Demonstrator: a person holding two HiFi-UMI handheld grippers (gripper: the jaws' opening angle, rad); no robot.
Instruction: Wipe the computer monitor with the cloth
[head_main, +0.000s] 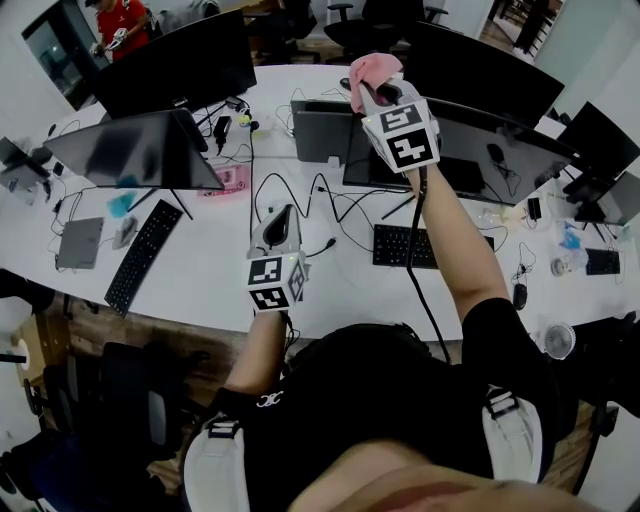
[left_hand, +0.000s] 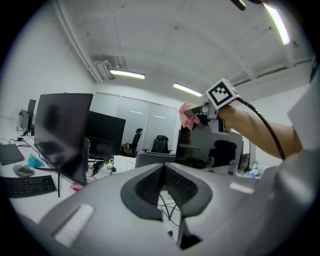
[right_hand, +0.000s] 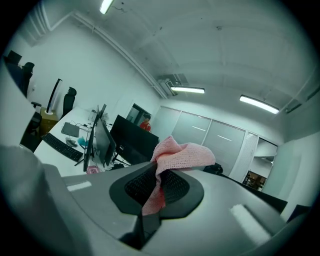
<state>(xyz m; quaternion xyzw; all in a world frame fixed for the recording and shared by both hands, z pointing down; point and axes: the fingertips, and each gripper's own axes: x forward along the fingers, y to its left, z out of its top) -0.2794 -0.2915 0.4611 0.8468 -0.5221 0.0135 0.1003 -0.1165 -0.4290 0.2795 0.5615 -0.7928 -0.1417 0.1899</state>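
Note:
My right gripper (head_main: 368, 92) is raised high over the desk and is shut on a pink cloth (head_main: 373, 68). In the right gripper view the cloth (right_hand: 183, 155) bunches above the jaws and a strip hangs down between the pads. The wide dark monitor (head_main: 500, 150) stands just below and to the right of the cloth. My left gripper (head_main: 277, 228) hangs lower over the white desk (head_main: 220, 280), shut with nothing in it. The left gripper view looks past its jaws (left_hand: 163, 175) to the right gripper (left_hand: 200, 114), the cloth (left_hand: 187, 116) and the monitor (left_hand: 200, 146).
A keyboard (head_main: 400, 246) and loose cables lie in front of the monitor, with a grey laptop (head_main: 320, 130) to its left. Another monitor (head_main: 130, 150) and keyboard (head_main: 145, 255) stand at the left. More screens (head_main: 180, 62) line the back. A person in red (head_main: 120, 22) stands far left.

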